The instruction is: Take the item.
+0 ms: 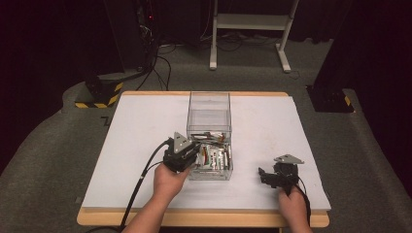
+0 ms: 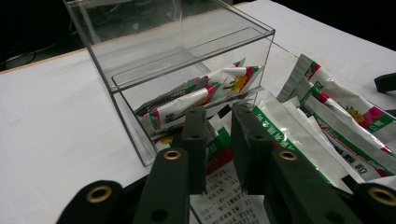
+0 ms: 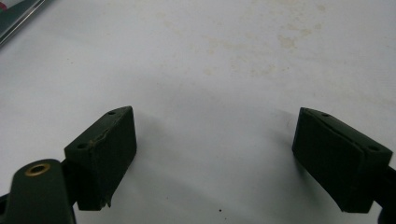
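A clear plastic box point(image 1: 209, 109) stands mid-table with its drawer point(image 1: 227, 167) pulled out toward me. Green, white and red sachets point(image 1: 214, 158) fill the drawer, and more sachets point(image 2: 201, 93) lie inside the box point(image 2: 177, 51). My left gripper point(image 1: 197, 158) hangs over the drawer's left side. In the left gripper view its jaws point(image 2: 219, 116) stand close together with a narrow gap, just above a sachet point(image 2: 224, 186) lying flat. My right gripper point(image 1: 262, 174) rests to the drawer's right, wide open point(image 3: 215, 135) over bare white table with nothing between its fingers.
The white table top point(image 1: 136, 145) has free room left, right and behind the box. A black and yellow floor base point(image 1: 99, 94) and a white stand point(image 1: 252, 29) are beyond the far edge. A corner of the drawer point(image 3: 18, 14) shows in the right gripper view.
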The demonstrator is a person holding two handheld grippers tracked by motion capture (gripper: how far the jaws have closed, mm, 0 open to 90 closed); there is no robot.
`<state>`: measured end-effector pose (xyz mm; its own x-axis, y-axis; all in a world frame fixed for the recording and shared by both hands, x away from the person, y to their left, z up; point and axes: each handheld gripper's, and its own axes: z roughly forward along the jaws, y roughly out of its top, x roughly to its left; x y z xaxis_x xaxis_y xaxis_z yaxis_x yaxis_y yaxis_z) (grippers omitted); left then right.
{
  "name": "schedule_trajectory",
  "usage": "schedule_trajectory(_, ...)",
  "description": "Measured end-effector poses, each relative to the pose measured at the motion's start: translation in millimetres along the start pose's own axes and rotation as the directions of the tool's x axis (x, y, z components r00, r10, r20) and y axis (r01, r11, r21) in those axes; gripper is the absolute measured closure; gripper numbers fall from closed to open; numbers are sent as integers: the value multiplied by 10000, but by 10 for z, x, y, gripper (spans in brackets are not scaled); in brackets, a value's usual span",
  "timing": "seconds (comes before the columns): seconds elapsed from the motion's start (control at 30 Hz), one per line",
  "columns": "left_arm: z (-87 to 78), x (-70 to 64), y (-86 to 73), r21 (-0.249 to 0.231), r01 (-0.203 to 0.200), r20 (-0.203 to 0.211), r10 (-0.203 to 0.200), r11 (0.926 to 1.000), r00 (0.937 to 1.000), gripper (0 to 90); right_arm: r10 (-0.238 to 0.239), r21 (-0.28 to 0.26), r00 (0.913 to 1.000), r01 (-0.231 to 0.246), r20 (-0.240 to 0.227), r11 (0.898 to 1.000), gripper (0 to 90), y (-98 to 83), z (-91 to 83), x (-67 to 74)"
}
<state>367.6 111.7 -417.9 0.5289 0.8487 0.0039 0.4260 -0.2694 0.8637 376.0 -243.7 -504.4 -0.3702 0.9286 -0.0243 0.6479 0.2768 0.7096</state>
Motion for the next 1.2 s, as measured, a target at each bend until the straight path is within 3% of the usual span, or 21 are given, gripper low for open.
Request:
schedule_trajectory(0.17,-19,4,-2,-141,2,-21,-2,9999,10000,878,2,-1,10000,-2,-2,10000,136,0,0,0)
schedule_trajectory(0.3,-40,21,-51,-361,76,-42,-77,9993,10000,899,2,-4,10000,-2,1,10000,136,0,0,0)
schedule_trajectory(0.8,-150,61,-100,-921,380,104,-372,9950,9993,900,22,10,10000,-22,15,10000,137,-1,-2,4)
schedule_trajectory(1.2,-274,66,-46,-1643,586,288,-546,9847,9981,900,18,9,10000,-18,20,10000,137,-1,-2,5)
